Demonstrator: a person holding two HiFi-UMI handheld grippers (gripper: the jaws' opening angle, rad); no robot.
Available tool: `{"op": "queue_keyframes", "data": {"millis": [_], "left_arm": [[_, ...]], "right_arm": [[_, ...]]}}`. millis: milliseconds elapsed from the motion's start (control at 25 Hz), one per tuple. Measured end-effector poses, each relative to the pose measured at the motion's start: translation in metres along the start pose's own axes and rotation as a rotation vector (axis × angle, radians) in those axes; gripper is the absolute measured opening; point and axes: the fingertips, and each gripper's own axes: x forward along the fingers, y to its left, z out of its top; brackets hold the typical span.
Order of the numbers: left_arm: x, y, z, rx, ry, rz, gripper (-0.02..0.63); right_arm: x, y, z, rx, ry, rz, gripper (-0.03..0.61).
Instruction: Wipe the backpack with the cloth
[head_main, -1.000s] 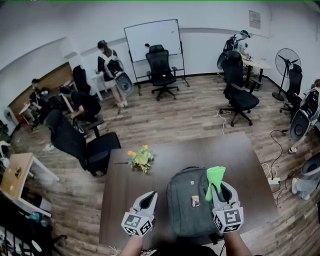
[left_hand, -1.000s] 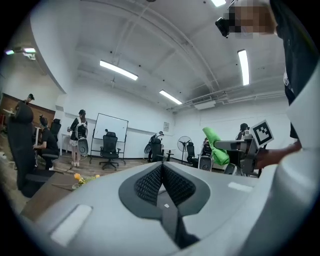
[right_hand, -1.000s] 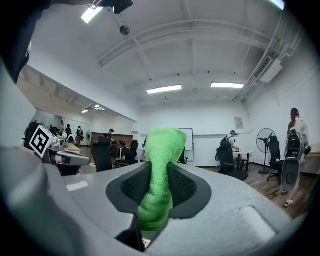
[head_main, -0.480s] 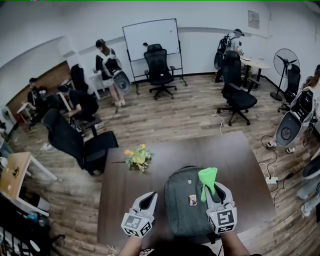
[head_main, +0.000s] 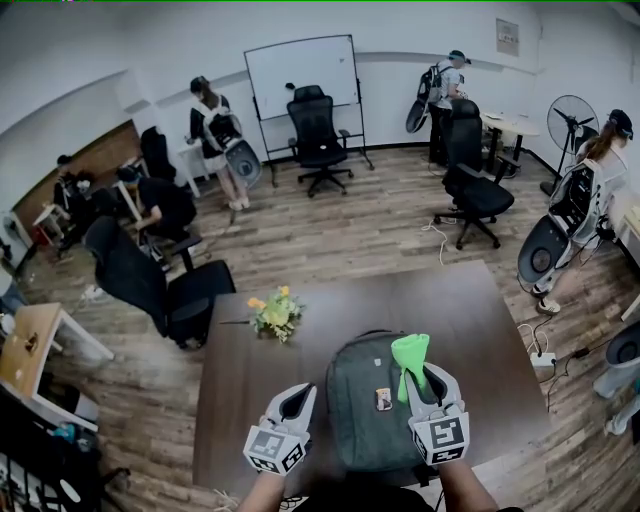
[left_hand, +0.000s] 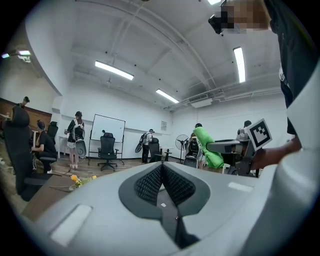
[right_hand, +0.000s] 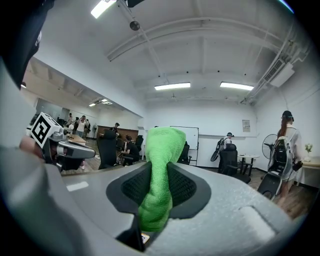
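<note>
A dark grey backpack (head_main: 367, 410) lies flat on the brown table (head_main: 300, 350) in the head view, right in front of me. My right gripper (head_main: 418, 375) hovers over the backpack's right side, shut on a bright green cloth (head_main: 410, 354) that sticks up out of its jaws. The right gripper view shows that cloth (right_hand: 160, 175) pinched between the jaws and standing upright. My left gripper (head_main: 295, 398) is held at the backpack's left edge, shut with nothing between its jaws. In the left gripper view the green cloth (left_hand: 208, 146) appears at the right.
A small bunch of yellow flowers (head_main: 274, 313) lies on the table's far left. A black office chair (head_main: 165, 285) stands by the table's left corner, another chair (head_main: 472, 180) farther back right. Several people (head_main: 212, 130) move about the room, one (head_main: 580, 205) close at the right.
My right gripper with the cloth has drifted a little left and toward me over the backpack. The left gripper has not moved. People at the right and back have walked on.
</note>
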Motion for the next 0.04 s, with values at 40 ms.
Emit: {"op": "queue_keyframes", "data": {"millis": [40], "left_arm": [[0.0008,-0.0005,-0.0004,0.002,-0.001,0.000,0.020]], "right_arm": [[0.0009,-0.0008,-0.0012,0.001,0.003,0.003,0.091]]}}
